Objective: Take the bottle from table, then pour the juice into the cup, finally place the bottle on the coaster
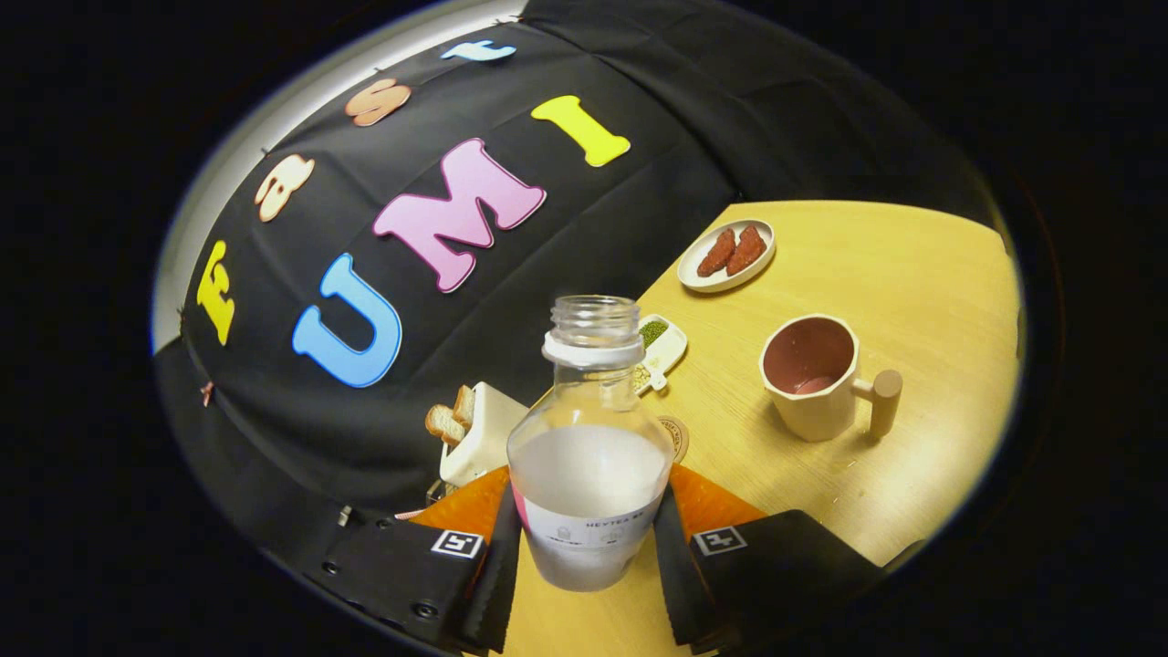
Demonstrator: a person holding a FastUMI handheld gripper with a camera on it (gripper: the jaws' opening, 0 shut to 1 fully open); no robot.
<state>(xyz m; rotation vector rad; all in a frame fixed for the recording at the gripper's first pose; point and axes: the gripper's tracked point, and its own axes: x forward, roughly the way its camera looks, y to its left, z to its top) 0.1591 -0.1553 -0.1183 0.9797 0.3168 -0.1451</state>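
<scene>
— So, what do we have between our fingers?

— We hold the bottle (589, 456), both fingers of the gripper (589, 538) pressing on its lower sides, one on each flank. It has no cap on its neck, and white liquid fills roughly its lower half. The whole scene looks tilted from where we sit, so we cannot tell whether the bottle itself is upright.

— And the cup?

— We see the cup (812, 376) ahead of us and off to the right of the bottle, standing on the wooden table (912, 274), its wooden handle pointing away from the bottle. Its inside is dark pink, with a little something at the bottom.

— The coaster?

— We see only a sliver of the round coaster (676, 436) just behind the bottle's right shoulder, lying flat on the table.

— Anything else around?

— Beyond the cup, a small plate (727, 256) with two reddish pieces. Right behind the bottle's neck, a little divided dish (663, 351) of green bits. To the left, a white toaster (484, 433) with bread slices in it.
</scene>
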